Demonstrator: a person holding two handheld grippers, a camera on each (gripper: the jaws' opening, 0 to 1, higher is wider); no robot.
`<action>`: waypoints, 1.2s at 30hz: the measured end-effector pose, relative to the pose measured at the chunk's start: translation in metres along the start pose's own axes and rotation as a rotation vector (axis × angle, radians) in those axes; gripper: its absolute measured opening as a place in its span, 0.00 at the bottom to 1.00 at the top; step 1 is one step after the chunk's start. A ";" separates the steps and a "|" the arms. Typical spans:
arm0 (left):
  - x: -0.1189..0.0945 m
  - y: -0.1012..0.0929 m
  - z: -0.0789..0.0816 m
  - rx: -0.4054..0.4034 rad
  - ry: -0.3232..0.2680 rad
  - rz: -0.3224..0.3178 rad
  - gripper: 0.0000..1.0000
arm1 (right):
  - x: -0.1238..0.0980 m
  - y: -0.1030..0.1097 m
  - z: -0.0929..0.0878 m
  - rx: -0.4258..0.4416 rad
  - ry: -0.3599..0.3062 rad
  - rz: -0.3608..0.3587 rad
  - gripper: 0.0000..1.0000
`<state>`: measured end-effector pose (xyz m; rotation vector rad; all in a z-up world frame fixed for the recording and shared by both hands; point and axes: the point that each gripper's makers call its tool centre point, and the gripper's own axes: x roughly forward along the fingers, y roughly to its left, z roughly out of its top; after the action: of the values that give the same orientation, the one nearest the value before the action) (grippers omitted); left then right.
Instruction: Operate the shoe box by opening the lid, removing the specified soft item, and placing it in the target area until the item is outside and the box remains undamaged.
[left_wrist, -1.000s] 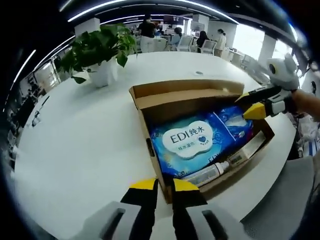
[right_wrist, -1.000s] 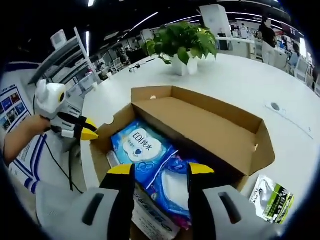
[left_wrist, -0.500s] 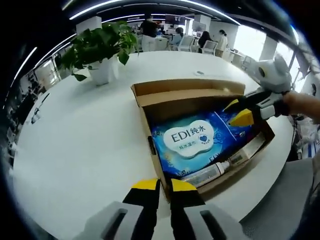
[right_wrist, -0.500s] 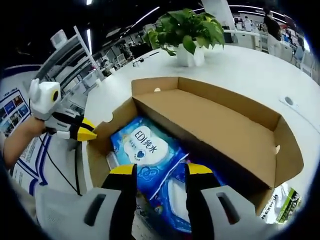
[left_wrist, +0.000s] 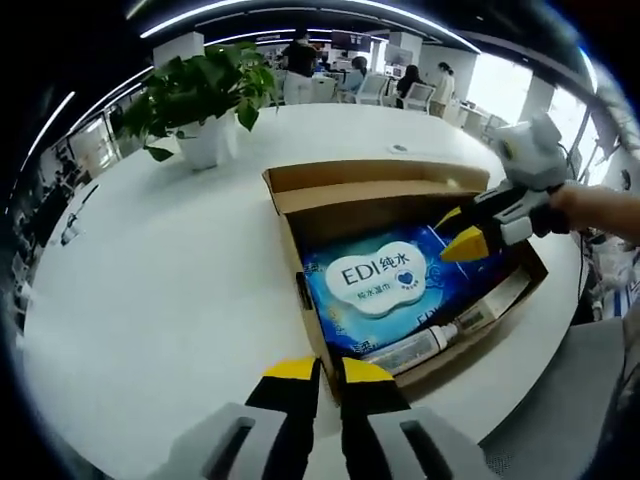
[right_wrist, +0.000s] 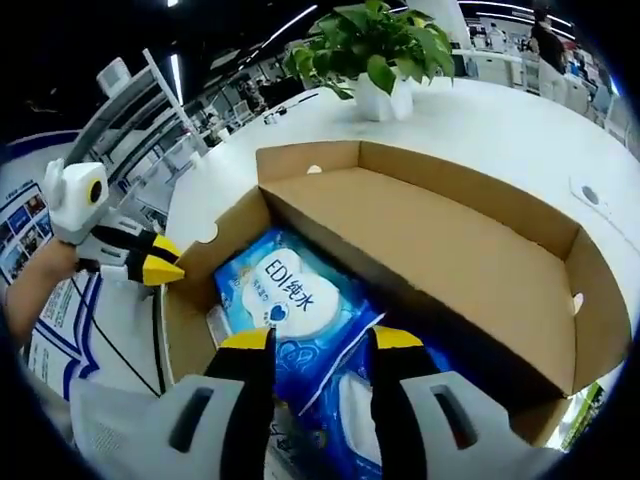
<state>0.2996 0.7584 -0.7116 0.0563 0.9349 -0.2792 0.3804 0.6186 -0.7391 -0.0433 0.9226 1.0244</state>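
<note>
Shoe box (left_wrist: 400, 200) open on white surface (left_wrist: 150, 280), blue wipes pack (left_wrist: 385, 280) inside. Right tool (right_wrist: 312, 340) jaws apart over pack. Left tool (left_wrist: 318, 367) jaws nearly together, at box corner.

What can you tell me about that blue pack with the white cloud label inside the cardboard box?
The blue pack is a soft, glossy plastic packet lying flat in the open shoe box. Its white cloud-shaped label reads "EDI" with Chinese characters and a small blue heart. A second blue packet lies beside it, partly overlapping it, and a white tube rests along its other side. The right claw hovers open just above its edge; whether it touches is unclear.
</note>
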 end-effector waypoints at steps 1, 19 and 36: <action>0.000 0.000 0.000 0.000 -0.001 0.000 0.07 | 0.001 0.001 0.001 0.000 -0.004 0.003 0.32; 0.001 0.002 0.001 -0.006 -0.015 -0.003 0.07 | 0.013 -0.019 -0.001 -0.030 0.043 -0.096 0.08; 0.001 0.002 0.000 0.001 -0.013 0.012 0.07 | -0.001 -0.004 0.008 -0.069 0.013 -0.091 0.00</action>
<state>0.3003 0.7597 -0.7124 0.0612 0.9207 -0.2689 0.3879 0.6187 -0.7346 -0.1485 0.8886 0.9723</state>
